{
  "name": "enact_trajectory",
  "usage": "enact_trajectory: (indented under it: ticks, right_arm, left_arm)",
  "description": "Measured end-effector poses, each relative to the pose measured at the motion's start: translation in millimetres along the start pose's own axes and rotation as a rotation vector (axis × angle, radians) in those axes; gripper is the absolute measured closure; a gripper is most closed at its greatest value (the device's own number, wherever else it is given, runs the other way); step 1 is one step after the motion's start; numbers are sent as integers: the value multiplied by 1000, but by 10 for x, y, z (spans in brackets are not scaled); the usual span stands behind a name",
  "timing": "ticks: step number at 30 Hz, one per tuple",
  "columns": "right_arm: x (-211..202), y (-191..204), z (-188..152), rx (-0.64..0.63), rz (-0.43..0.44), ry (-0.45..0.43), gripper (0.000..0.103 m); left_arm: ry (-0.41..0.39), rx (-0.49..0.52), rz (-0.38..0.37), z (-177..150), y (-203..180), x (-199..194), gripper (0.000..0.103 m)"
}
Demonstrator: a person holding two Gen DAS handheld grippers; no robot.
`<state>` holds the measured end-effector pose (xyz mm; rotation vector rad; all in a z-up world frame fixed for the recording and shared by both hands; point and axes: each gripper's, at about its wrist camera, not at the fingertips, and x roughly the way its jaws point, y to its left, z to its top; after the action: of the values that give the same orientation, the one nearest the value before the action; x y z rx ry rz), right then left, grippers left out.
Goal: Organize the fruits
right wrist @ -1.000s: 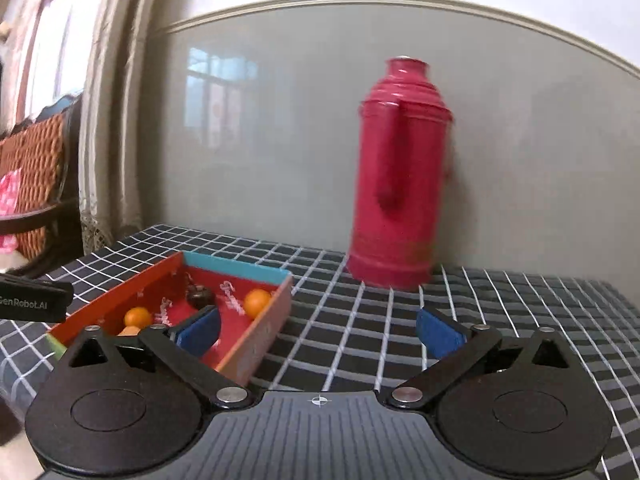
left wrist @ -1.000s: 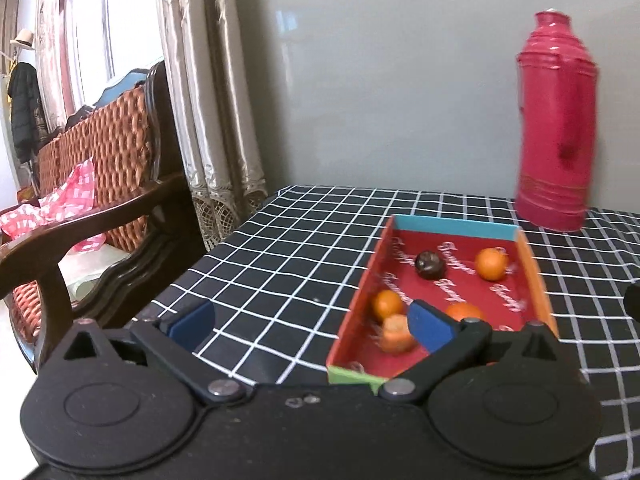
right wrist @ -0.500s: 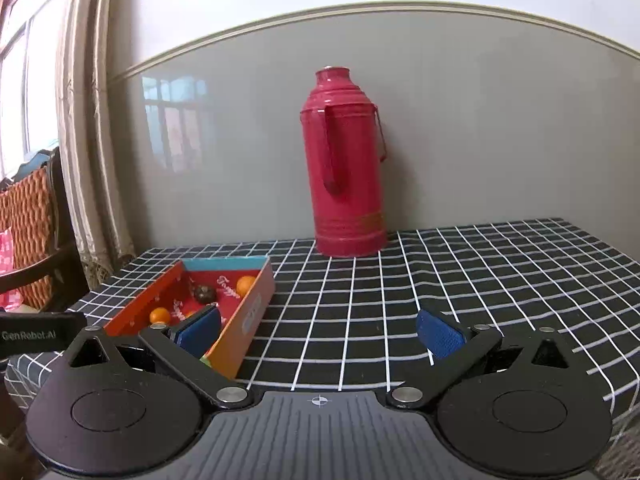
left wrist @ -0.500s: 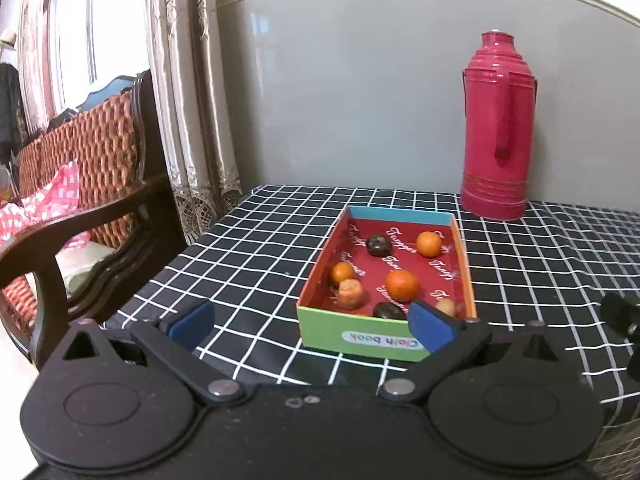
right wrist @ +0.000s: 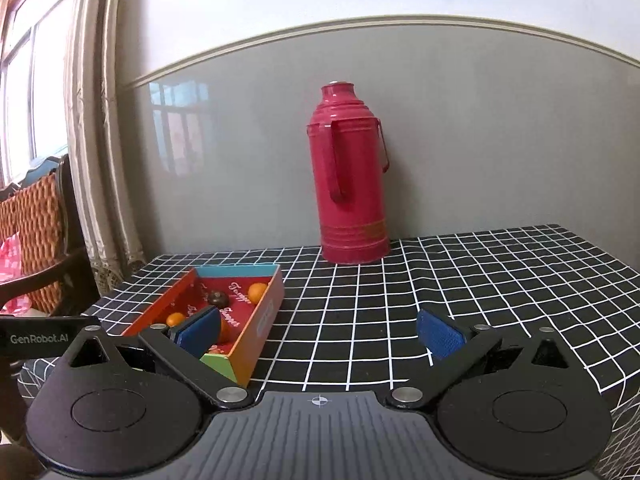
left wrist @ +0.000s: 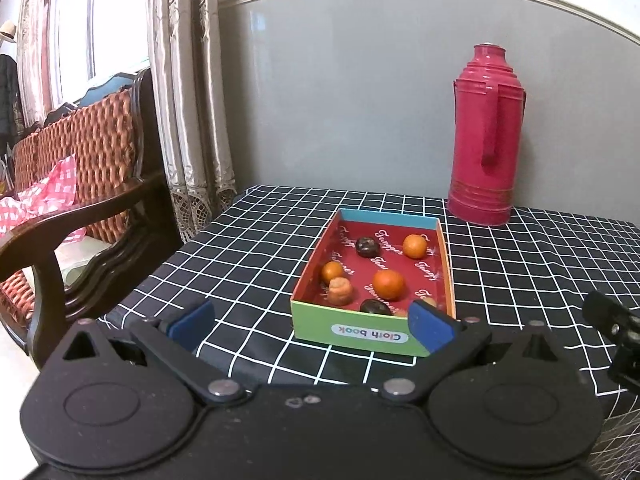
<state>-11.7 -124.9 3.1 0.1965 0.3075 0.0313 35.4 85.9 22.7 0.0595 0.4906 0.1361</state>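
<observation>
A colourful cardboard box (left wrist: 352, 330) with a red inside sits on the black checked tablecloth (left wrist: 248, 256). It holds several fruits: oranges (left wrist: 389, 284), two dark round fruits (left wrist: 367, 246) and a tan lumpy one (left wrist: 340, 291). The box also shows in the right wrist view (right wrist: 262, 322), at the left. My left gripper (left wrist: 310, 322) is open and empty, held back from the box's near end. My right gripper (right wrist: 320, 330) is open and empty, above the cloth to the right of the box.
A tall red thermos (left wrist: 486, 136) stands at the back of the table against the grey wall; it also shows in the right wrist view (right wrist: 350, 176). A wooden wicker chair (left wrist: 76, 184) and curtains (left wrist: 188, 100) stand left of the table.
Both grippers have pulled back and away from the box, so the whole box and more of the table show. Both stay open and empty.
</observation>
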Motion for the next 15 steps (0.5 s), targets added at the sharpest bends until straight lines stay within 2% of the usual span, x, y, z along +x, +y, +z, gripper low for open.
enact_trajectory:
  ticks: [15]
  right_arm:
    - [75,16,15,-4,-35,16,0]
  left_arm:
    - [10,10,-15,-25,-39,-2,6]
